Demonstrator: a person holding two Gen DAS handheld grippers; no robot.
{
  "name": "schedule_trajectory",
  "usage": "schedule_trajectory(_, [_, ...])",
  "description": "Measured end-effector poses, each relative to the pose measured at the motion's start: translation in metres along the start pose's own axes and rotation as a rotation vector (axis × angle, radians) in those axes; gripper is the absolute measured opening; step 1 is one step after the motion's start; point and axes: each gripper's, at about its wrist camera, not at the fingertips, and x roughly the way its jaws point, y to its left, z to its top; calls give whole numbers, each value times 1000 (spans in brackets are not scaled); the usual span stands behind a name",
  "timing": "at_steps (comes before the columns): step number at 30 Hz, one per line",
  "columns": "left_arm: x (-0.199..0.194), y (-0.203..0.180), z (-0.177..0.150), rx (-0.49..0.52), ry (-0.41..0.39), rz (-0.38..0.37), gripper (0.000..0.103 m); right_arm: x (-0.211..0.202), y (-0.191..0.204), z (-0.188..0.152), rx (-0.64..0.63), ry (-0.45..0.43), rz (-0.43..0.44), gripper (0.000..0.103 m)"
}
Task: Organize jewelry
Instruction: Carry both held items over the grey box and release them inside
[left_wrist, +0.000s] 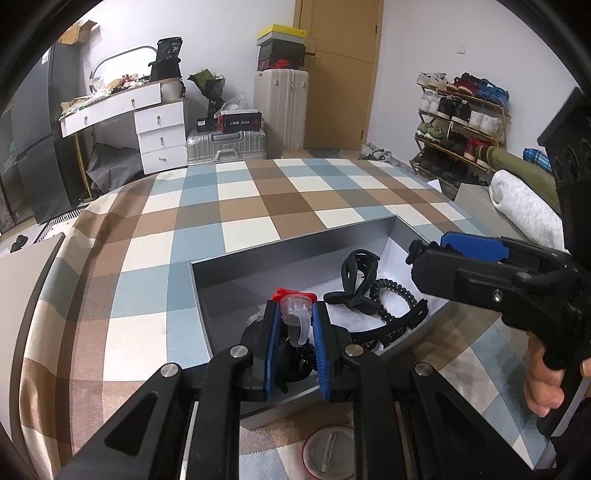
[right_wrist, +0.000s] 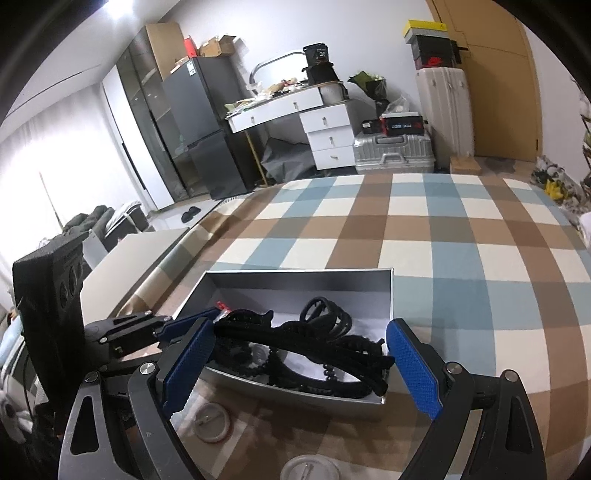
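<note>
Gripping a clear clip (left_wrist: 294, 314), left gripper (left_wrist: 294, 328) overhangs box (left_wrist: 295, 240).

Checked blue, brown and cream bedspread (right_wrist: 424, 229), open grey box (right_wrist: 295, 275) on it, round badges (right_wrist: 212, 422) beside

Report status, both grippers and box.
Left gripper shut on clear plastic clip with red end, over grey open box. Right gripper open. Black hair accessories inside.

Both fisheye views were evenly lit and sharp at centre. Daylight glared through pale curtains (right_wrist: 33, 155) at the right wrist view's left edge. Straight lines bowed outward, and black vignetting filled the corners.
</note>
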Motion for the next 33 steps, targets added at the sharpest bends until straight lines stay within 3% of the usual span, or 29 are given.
schedule_trajectory(4, [0, 1, 0, 2, -2, 2, 12, 1, 1, 2, 11, -3, 40, 94])
schedule_trajectory(17, [-3, 13, 2, -18, -13, 20, 12, 11, 16, -9, -37, 86, 1, 95])
schedule_trajectory(33, [-7, 7, 2, -15, -24, -10, 12, 6, 17, -5, -56, 44, -46, 95])
